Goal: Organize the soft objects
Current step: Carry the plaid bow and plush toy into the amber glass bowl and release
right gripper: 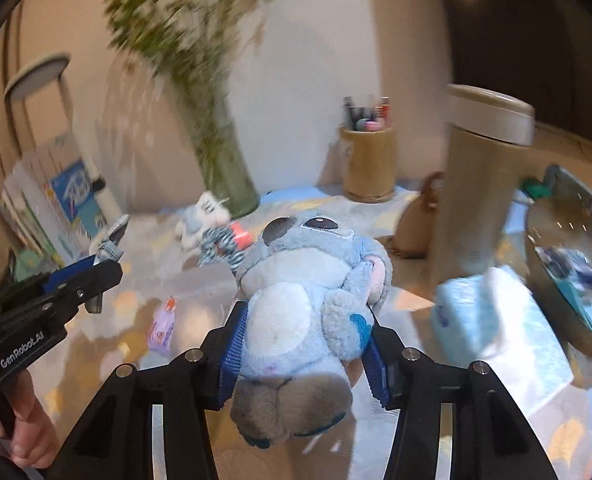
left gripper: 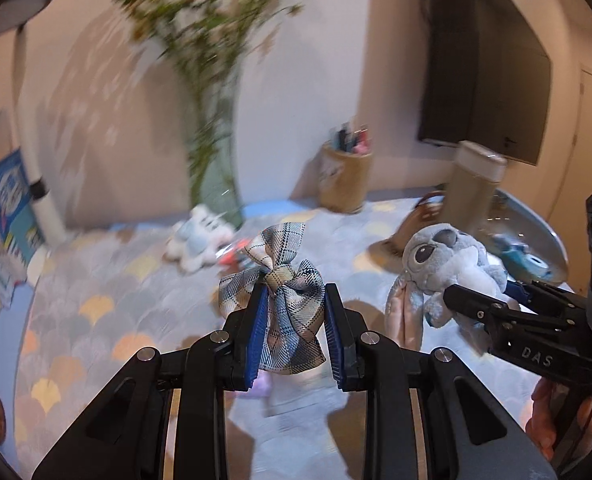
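Plaid fabric, the bow (left gripper: 280, 300), sits clamped between the blue pads of my left gripper (left gripper: 295, 312), lifted clear of the table (left gripper: 96, 320). At 3 o'clock of it in the left view, my right gripper (right gripper: 304, 340) grips the blue plush (right gripper: 308, 300) at its belly, head pointing away. In the right view a white plush (right gripper: 202, 216) lies at 11 o'clock beside the vase (right gripper: 224, 168); a tumbler (right gripper: 480, 184) stands at 2 o'clock, a pen cup (right gripper: 368, 160) at 1 o'clock.
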`<state>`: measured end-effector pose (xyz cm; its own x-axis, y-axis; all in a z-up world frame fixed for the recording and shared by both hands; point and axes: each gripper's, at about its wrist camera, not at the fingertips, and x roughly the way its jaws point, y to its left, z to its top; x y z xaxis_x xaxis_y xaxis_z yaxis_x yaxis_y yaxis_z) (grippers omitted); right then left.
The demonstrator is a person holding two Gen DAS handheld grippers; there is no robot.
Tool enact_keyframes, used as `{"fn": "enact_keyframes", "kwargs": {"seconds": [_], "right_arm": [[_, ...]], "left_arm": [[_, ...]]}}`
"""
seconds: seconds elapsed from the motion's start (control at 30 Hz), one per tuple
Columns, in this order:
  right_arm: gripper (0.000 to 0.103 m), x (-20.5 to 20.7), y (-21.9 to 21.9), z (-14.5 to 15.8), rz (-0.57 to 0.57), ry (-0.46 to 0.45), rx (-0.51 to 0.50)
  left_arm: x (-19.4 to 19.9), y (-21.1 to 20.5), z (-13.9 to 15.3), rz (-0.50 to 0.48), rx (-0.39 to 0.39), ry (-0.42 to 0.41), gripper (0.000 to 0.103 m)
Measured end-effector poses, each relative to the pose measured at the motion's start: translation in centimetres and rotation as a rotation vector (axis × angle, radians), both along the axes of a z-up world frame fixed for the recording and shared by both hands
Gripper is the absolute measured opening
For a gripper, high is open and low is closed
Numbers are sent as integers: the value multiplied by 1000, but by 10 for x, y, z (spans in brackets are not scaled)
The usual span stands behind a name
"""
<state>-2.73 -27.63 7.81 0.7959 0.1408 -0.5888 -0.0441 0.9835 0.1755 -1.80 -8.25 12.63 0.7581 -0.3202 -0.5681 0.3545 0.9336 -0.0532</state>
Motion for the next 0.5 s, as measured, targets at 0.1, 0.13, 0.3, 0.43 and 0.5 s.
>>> {"fn": "enact_keyframes", "kwargs": {"seconds": [0.1,0.13,0.3,0.43,0.5], "right_arm": [[51,-12,-24,7,-36,-16,36],[51,-17,-34,10,-42,-25,62],[51,-34,-72,24,-83,-59,136],[51,-49,-97,33,-125,-93,152],[51,-55,-109,36,-151,-101,146]], "left_arm": [[-6,-21,11,-44,10,-28,24],[-8,-28,15,-59,7,-33,24],[-14,-64,28,-152,-16,-43,24],[-22,-100,36,-214,-1,-61,24],[-24,-117,39,-241,9,-68,24]]}}
